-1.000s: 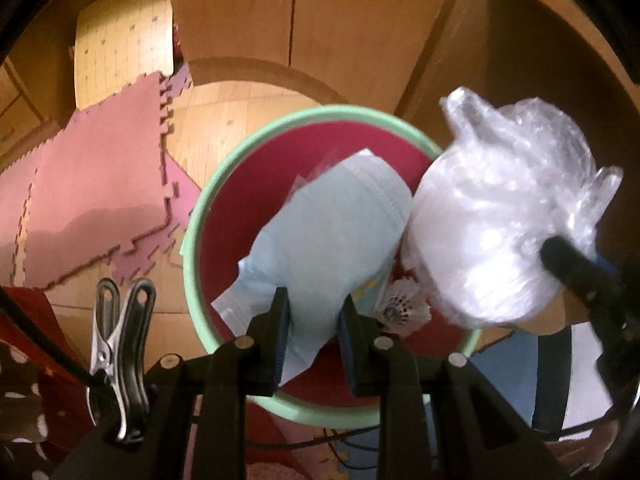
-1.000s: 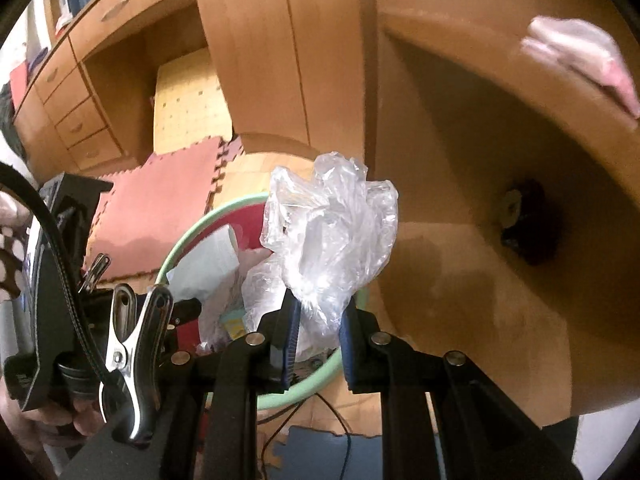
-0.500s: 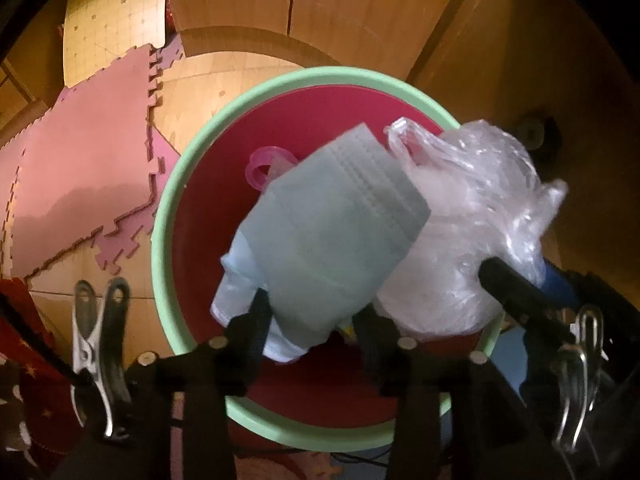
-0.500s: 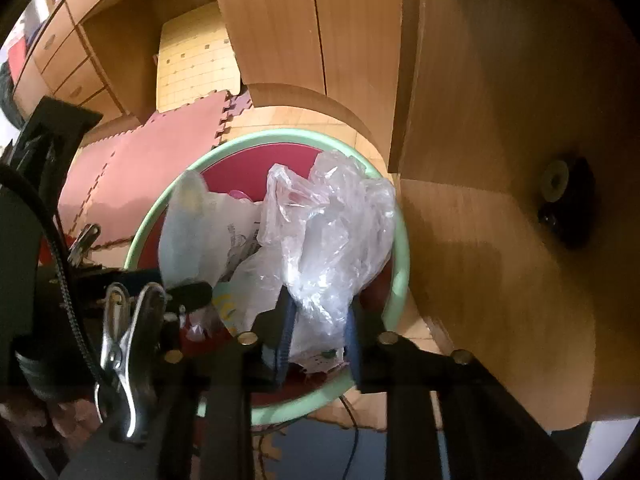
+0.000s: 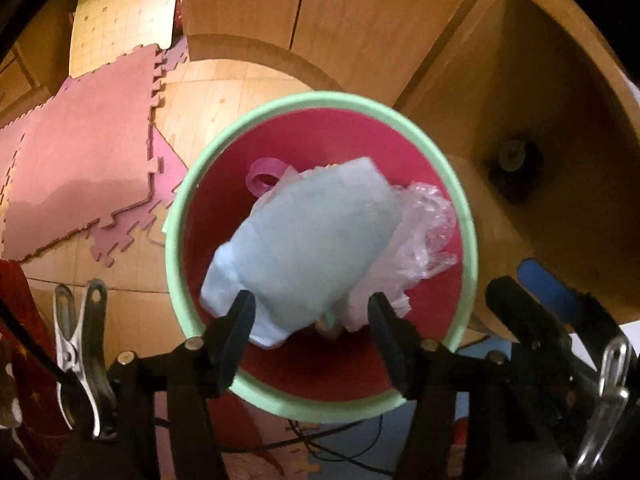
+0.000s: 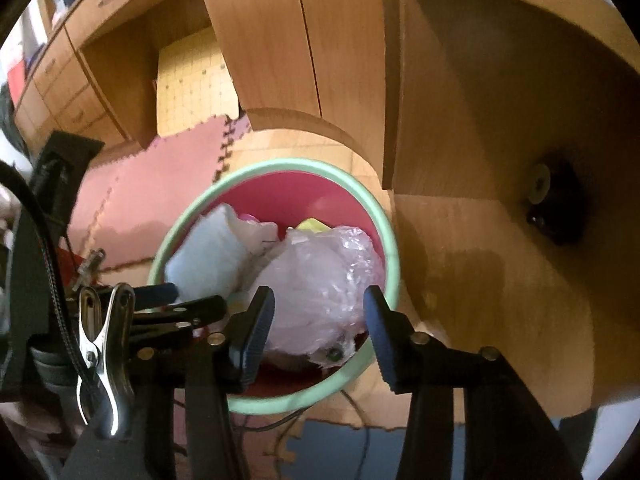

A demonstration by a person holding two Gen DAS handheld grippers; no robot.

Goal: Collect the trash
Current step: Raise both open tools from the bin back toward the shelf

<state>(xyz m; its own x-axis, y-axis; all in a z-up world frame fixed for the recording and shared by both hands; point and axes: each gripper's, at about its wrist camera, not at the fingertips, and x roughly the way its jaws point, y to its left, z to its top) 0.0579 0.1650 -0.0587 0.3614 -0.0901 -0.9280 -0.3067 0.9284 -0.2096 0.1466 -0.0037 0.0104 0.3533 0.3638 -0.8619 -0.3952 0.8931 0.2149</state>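
Note:
A round bin with a green rim (image 5: 320, 100) and a pink inside stands on the floor below both grippers. My left gripper (image 5: 312, 320) hangs over it with its jaws opening. The pale blue face mask (image 5: 308, 240) is loose below the pads, blurred, inside the rim. My right gripper (image 6: 318, 320) is also opening above the bin rim (image 6: 280, 164). The crumpled clear plastic bag (image 6: 320, 280) lies in the bin beneath it, free of the pads and beside the mask (image 6: 208, 256). The bag (image 5: 424, 232) shows right of the mask in the left wrist view.
A pink ring (image 5: 264, 172) and a yellow scrap (image 6: 312, 224) lie deeper in the bin. Wooden cabinets (image 6: 280, 40) stand behind it and a desk side with a black knob (image 6: 552, 204) to the right. Pink foam mats (image 5: 88, 168) cover the floor on the left; cables (image 5: 320, 436) run in front.
Both grippers went from shut to open. The mask left the left pads and the plastic bag left the right pads; both dropped down into the bin.

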